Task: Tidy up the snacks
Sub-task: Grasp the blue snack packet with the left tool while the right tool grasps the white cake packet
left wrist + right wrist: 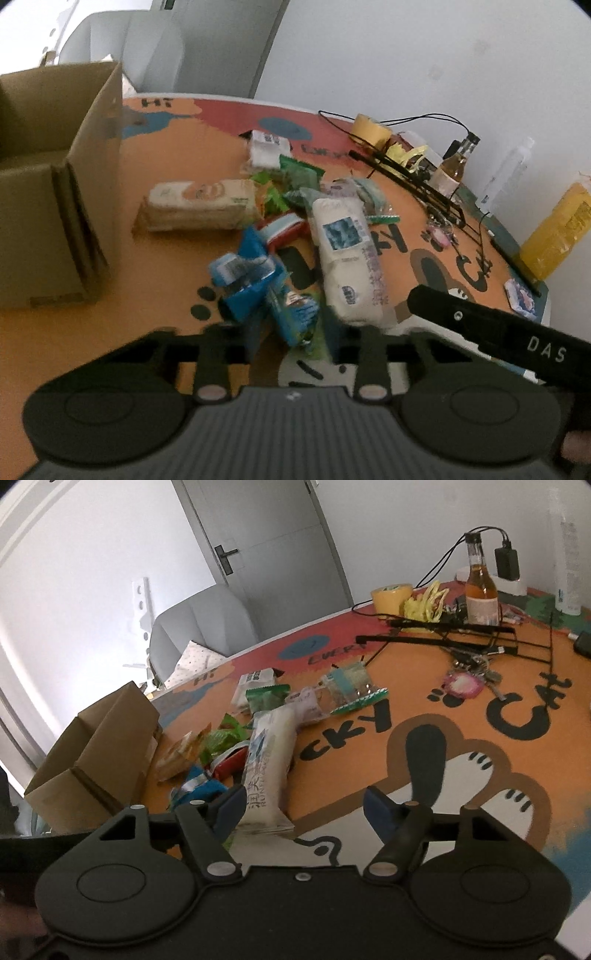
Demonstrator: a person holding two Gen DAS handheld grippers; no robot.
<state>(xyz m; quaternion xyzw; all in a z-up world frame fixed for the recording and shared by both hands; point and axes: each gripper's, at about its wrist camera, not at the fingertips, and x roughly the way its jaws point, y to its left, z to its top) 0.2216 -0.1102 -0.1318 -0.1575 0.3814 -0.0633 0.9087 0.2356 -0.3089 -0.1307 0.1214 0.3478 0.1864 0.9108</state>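
Note:
A pile of snack packets lies on the orange cartoon table mat. It holds a long white packet, a beige biscuit pack, blue packets and green packets. My left gripper is open, its fingers on either side of a blue-green packet at the pile's near edge. My right gripper is open and empty, with its left finger beside the near end of the long white packet. An open cardboard box stands at the left; it also shows in the right wrist view.
At the table's far right stand a roll of yellow tape, a glass bottle, black cables and a black rack, keys, a yellow bag and a clear bottle. A grey chair and a door lie beyond.

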